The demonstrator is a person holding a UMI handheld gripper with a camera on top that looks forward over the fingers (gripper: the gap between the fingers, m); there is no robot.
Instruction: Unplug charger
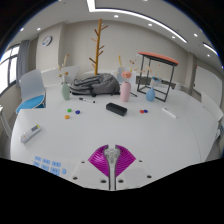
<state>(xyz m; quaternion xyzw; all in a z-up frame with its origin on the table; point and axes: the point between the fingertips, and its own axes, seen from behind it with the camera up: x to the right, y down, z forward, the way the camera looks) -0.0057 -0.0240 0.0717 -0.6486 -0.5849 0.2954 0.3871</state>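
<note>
Magenta-padded gripper [113, 160] fingers pressed together, seemingly pinching a small white charger [115, 153], above white table [150, 135]; black box [116, 108] beyond.

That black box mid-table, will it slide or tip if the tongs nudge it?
The black box lies low and flat on the white table, so it would likely slide rather than tip. Its blocky shape suggests rigid, no rolling. The tongs look closed and well short of it; weight is unclear.

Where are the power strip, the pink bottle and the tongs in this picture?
power strip [32, 130]: gripper view, middle of its white body.
pink bottle [125, 88]: gripper view, middle of its body.
tongs [114, 152]: gripper view, where the closed tips meet.
</note>
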